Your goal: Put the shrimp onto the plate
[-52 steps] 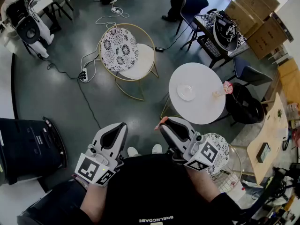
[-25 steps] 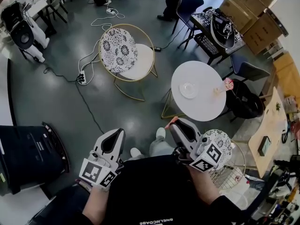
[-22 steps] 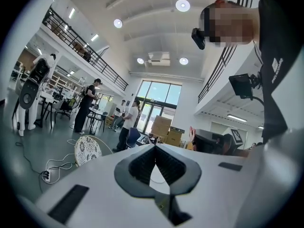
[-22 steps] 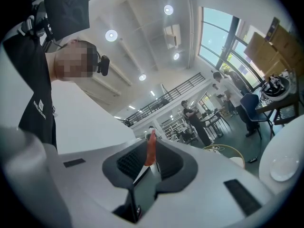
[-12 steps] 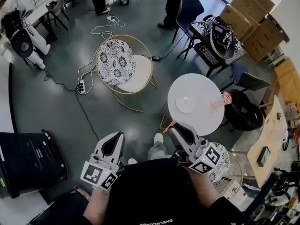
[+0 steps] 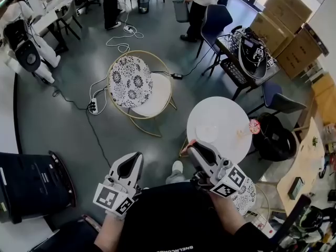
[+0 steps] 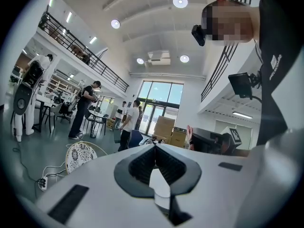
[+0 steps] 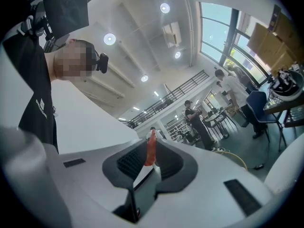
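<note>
An orange shrimp sticks out from the tip of my right gripper, which is shut on it; in the right gripper view the shrimp stands upright between the dark pads. My right gripper hangs just short of the near left edge of a round white table. A small white plate lies on that table, a little beyond the shrimp. My left gripper is held over the grey floor to the left, shut with nothing in it; its tips meet in the left gripper view.
A glass and a pink item stand at the table's right side. A gold-framed chair with a patterned cushion stands to the left, cables and a power strip beside it. Another patterned chair is under my right arm. People stand at the back.
The person has walked forward: the white table and plate have come closer to my right gripper, which still carries the shrimp. Both grippers keep the same pose.
</note>
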The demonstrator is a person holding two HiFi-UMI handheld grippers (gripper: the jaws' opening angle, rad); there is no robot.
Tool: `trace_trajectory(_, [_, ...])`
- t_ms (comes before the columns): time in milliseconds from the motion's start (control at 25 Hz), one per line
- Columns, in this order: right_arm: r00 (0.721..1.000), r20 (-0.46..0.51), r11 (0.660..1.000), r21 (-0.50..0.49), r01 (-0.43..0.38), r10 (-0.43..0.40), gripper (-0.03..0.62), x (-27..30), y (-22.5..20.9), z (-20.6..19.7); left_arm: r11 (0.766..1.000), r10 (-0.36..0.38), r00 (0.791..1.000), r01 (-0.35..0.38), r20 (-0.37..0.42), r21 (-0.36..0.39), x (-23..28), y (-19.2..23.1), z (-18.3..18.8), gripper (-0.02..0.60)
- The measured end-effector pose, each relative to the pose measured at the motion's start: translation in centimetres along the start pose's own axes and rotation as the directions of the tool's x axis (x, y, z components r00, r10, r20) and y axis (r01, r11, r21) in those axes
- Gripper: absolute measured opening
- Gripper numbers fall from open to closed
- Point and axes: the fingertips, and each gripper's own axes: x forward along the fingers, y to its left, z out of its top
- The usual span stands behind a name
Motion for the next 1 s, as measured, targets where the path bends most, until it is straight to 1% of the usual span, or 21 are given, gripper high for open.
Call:
trace_trajectory(240, [1.000,-0.008,1.000,0.008,-0.020,0.020,0.066,0.6,-2.7,1.4,1.000,0.014,1.000,-0.014,-0.008,0.005,2.9,-0.2,0.3,0.006])
trace_trajectory(440, [0.999,-0.013,0.999,0.015,-0.044,0.044,0.066,0.4,-5.1,2.8,0.999,0.036,0.999,-0.037,0.006,0.017,5.5,-1.0,0.6,0.006])
trace_trajectory(680, [0.997,-0.028,0.997,0.033,-0.068,0.069,0.066,-0.1,-8.2,4.0,0.998,0.057,0.998,-0.057,-0.004,0.017,8.8,-2.3,0.0,0.006])
trace_trajectory(1000, [0.997,-0.030,0.996,0.062,-0.069,0.071,0.066,-1.0,-12.3,5.7,0.996,0.084,0.996,-0.083,-0.026,0.032,13.0,-3.5,-0.2,0.006])
